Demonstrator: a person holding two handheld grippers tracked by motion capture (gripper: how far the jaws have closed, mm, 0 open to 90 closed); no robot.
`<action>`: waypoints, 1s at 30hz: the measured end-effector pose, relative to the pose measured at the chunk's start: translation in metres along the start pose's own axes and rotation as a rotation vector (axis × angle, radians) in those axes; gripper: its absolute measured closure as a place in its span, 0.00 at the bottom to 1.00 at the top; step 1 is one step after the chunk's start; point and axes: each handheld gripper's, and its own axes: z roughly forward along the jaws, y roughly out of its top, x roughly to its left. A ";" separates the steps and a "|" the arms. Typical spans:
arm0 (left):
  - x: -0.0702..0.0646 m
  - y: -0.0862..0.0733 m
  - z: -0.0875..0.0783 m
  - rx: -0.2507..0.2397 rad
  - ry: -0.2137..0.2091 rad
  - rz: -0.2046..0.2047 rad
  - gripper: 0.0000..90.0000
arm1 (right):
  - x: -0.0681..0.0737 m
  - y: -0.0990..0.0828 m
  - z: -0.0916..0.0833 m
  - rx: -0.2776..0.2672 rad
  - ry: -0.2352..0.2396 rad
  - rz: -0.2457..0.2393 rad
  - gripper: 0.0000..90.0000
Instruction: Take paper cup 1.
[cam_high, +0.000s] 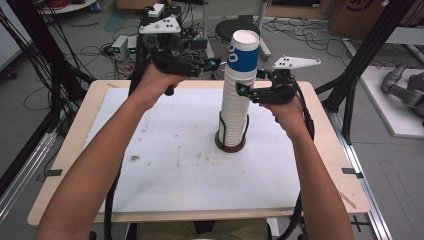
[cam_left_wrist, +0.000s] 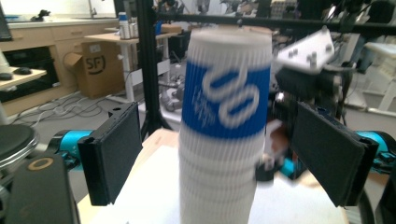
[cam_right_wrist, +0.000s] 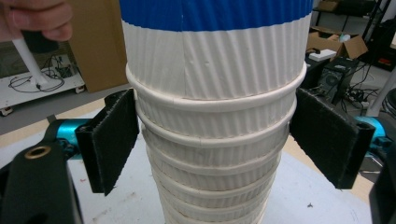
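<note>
White paper covers the table (cam_high: 165, 165). Mid-frame, the cup stack (cam_high: 235, 117) stands in a brown holder (cam_high: 230, 146). The right gripper (cam_high: 248, 92) straddles its rims, jaws wide. The left gripper (cam_high: 214, 64), also wide open, flanks the blue-banded top cup (cam_high: 243, 52), not squeezing. No cup is off yet.

In your left gripper view, the top cup (cam_left_wrist: 227, 88) was motion-blurred and its logo unreadable. In your right gripper view, the picture's edges cut off the cup stack (cam_right_wrist: 215, 140) above and below.
</note>
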 end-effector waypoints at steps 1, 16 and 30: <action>-0.001 0.003 0.005 -0.011 -0.004 0.002 0.19 | 0.000 0.000 0.000 0.003 0.001 -0.003 0.19; -0.011 0.024 0.067 0.084 0.010 0.045 0.19 | 0.001 0.004 0.002 0.018 0.007 -0.014 0.19; -0.015 0.027 0.075 0.086 0.039 0.047 0.31 | -0.001 0.003 0.000 0.021 0.008 -0.014 0.19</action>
